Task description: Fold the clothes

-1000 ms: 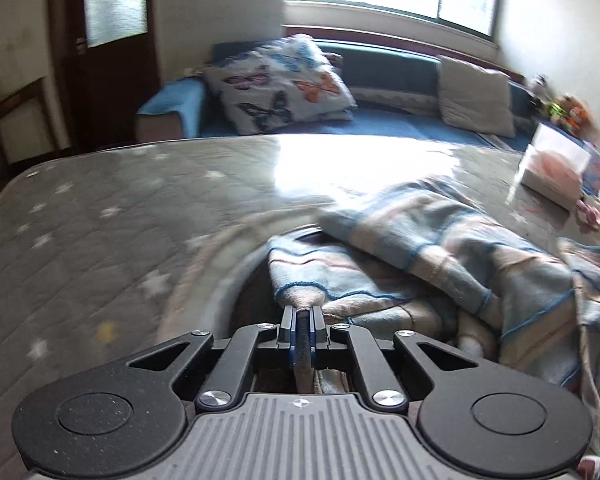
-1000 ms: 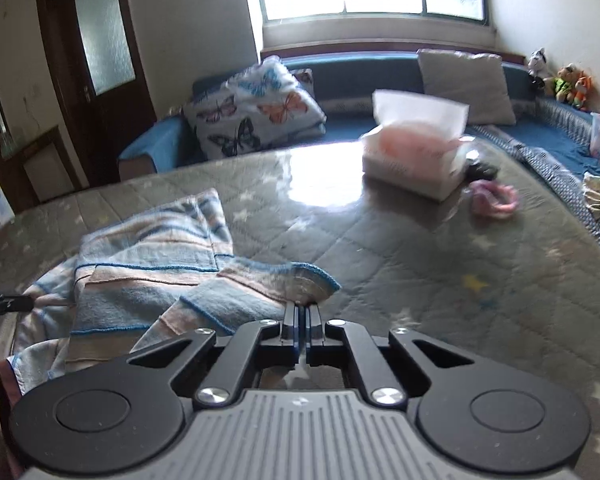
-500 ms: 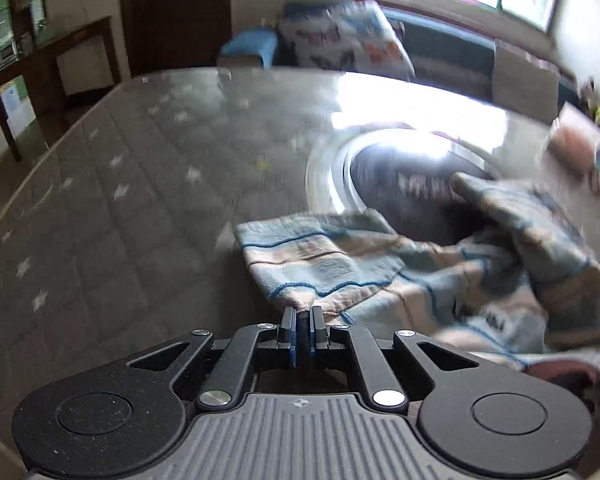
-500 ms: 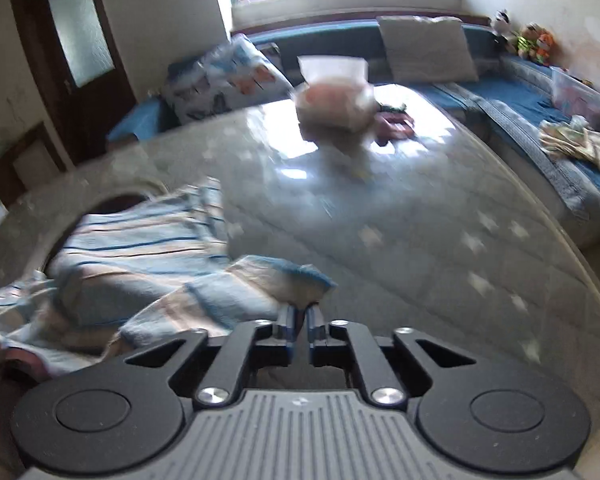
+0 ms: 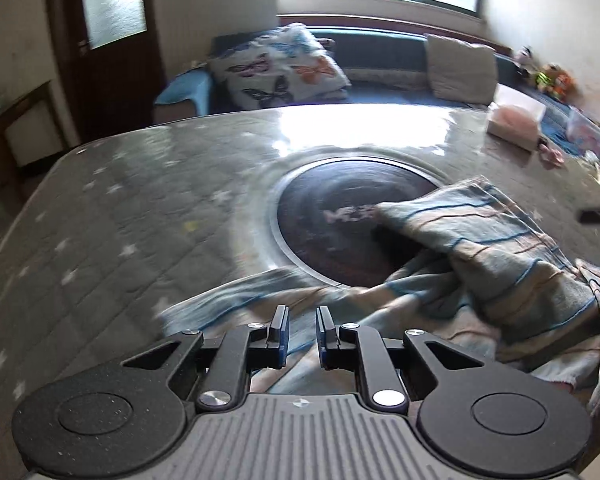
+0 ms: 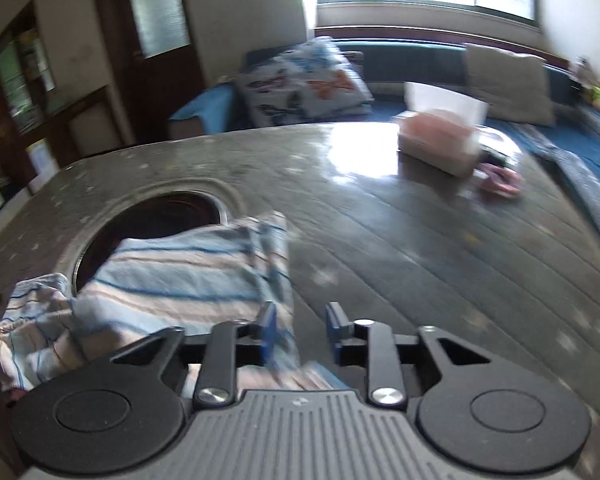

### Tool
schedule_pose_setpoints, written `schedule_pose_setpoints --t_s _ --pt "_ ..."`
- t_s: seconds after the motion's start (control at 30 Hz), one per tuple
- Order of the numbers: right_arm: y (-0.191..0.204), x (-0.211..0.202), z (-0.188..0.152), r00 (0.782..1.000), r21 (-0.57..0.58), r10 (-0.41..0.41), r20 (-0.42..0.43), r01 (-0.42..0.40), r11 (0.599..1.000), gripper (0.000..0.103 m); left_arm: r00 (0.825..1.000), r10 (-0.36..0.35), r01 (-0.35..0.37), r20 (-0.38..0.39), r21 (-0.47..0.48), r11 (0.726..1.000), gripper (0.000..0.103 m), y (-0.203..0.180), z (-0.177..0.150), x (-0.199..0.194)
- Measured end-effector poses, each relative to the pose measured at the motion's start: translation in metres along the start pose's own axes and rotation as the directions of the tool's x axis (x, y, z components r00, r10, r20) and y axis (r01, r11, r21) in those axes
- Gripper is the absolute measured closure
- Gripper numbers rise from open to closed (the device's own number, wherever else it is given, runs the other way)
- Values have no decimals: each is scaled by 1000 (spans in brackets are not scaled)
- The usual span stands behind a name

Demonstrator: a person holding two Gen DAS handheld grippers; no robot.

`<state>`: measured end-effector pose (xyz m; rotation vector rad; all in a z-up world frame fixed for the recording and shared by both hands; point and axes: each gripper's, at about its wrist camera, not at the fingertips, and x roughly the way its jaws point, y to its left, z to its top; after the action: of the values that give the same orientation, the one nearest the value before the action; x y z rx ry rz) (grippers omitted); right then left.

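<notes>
1. The left claw (image 5: 302, 332) is seen with its fingers parted by a narrow gap; nothing is gripped between the blue pads (image 5: 284, 334).
2. A blurred edge of the striped cloth (image 5: 480, 264) lies under and just ahead of the left claw, and whether the pads touch it cannot be told.
3. The right claw (image 6: 300, 330) is opened somewhat wider than the left, and its fingers are likewise closed on nothing.
4. The near corner of the cloth (image 6: 188, 276) is seen beside and under the right claw's left finger (image 6: 268, 330) (the picture is blurred there, so contact cannot be judged), while bare counter shows beyond the right finger.
5. The cloth is spread loosely on the counter (image 5: 120, 216), with a raised fold towards the right in the left view and a flatter striped panel in the right view.
6. Part of the cloth is laid over the edge of the dark round inset (image 5: 340, 216) in the middle of the counter.
7. The counter is covered with a grey quilted sheet marked with pale stars.
8. A tissue box (image 6: 440, 144) is stood near the far right edge of the counter, well apart from the cloth, with a small pink thing (image 6: 500, 182) just beside it.
9. Beyond the counter a sofa with a butterfly cushion (image 5: 280, 64) is seen under a bright window.
</notes>
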<state>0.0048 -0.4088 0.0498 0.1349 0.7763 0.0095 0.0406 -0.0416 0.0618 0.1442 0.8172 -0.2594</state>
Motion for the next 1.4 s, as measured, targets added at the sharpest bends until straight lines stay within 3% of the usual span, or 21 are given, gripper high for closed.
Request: schedule_pose_setpoints --t_s 0.17,0.3,0.37,0.43,0.47,0.53,0.57,0.77,0.97,1.07,1.27,1.4 --pt "14 51 22 1000 -39 12 -24 -13 999 66 999 -51 52 -5 46 998 87 -19 13 28" --pt "18 90 31 998 -44 2 -62 -4 999 65 996 -83 84 -15 64 994 87 -28 20 44" --pt "20 105 32 997 -47 -5 -75 2 999 65 995 -94 95 -18 72 993 78 -31 22 50" --pt "22 115 32 997 -55 -11 -83 6 998 65 994 -105 106 -22 80 991 76 -35 23 55" --pt "23 118 32 997 -62 -12 -81 7 998 67 994 -110 112 -24 85 990 76 -37 24 57" --pt "26 118 32 998 -77 -11 -69 6 997 91 992 -120 123 -31 94 988 76 -41 23 62" --pt "27 116 32 998 -81 -14 -60 9 997 98 992 -122 125 -35 98 987 76 -43 23 64" --pt "18 68 36 995 -60 -54 78 58 997 99 993 -103 112 -62 158 981 76 -53 16 76" --pt "-21 9 20 969 22 -183 165 182 983 99 992 -86 100 -91 157 983 74 -50 8 83" --pt "-46 -8 -4 960 89 -256 111 247 965 99 992 -84 99 -96 161 982 74 -51 9 82" --pt "-72 -26 -69 947 151 -313 -65 320 935 99 990 -117 127 -76 147 981 75 -57 26 76" --pt "-77 -31 -87 947 185 -309 -86 320 929 98 985 -166 171 -50 118 978 75 -64 46 75"
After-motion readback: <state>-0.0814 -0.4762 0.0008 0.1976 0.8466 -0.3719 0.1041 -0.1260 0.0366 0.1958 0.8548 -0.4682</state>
